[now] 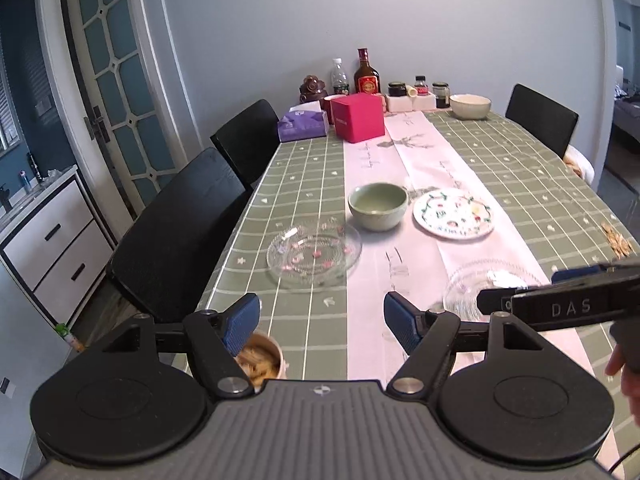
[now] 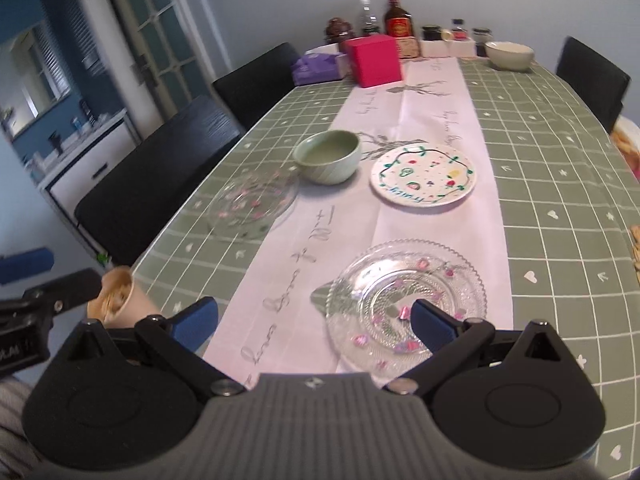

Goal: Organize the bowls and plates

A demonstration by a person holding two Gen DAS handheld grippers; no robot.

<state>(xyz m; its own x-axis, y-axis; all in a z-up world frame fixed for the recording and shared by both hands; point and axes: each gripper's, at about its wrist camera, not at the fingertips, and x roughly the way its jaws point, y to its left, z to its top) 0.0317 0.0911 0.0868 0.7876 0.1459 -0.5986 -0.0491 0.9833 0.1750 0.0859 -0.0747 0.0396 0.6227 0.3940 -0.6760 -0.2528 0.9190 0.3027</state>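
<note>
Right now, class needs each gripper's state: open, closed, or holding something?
Left gripper: open, holding nothing.
Right gripper: open, holding nothing; the near glass plate lies under it.

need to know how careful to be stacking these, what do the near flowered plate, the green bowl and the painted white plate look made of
Near flowered plate: looks like clear pressed glass, since the cloth shows through and the rim is beaded.
Green bowl: probably glazed ceramic, opaque with a soft sheen.
Painted white plate: likely glossy glazed ceramic, opaque white under the coloured drawings.
</note>
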